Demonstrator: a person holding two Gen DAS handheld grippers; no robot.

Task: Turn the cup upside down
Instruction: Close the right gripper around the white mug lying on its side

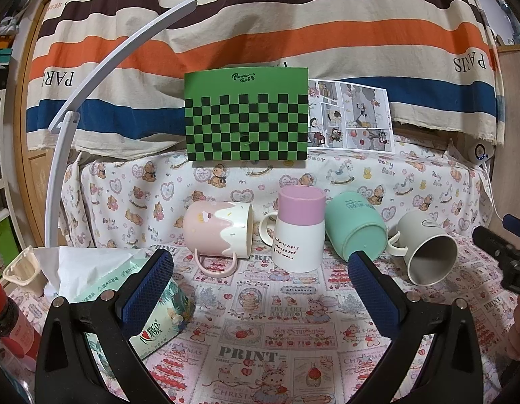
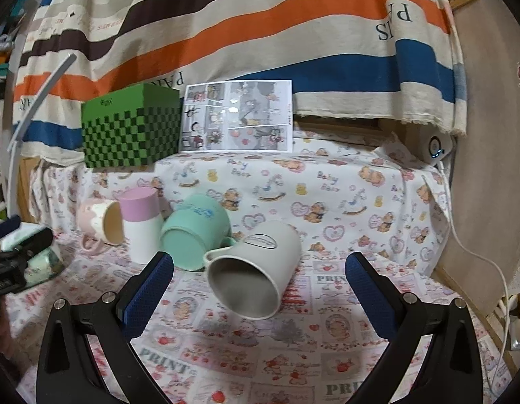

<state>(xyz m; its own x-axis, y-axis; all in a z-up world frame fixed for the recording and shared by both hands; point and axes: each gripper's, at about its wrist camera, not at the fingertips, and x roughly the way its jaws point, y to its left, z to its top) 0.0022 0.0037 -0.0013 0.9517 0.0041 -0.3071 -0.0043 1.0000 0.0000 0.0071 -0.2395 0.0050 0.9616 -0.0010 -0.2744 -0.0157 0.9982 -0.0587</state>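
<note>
Here the right gripper (image 2: 259,277) gapes wide, empty, before the grey cup (image 2: 256,269); the left gripper (image 1: 260,277) is wide too. A mint cup (image 2: 196,230) touches its handle side. It lies mid-cloth, long axis level, mouth facing the camera.

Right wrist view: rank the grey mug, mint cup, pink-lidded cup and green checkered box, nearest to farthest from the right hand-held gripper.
From the right hand-held gripper:
1. Grey mug, on its side, dead ahead.
2. Mint cup, on its side, behind-left.
3. Pink-lidded cup, upright, farther left.
4. Green checkered box, back-left on the raised ledge.
</note>
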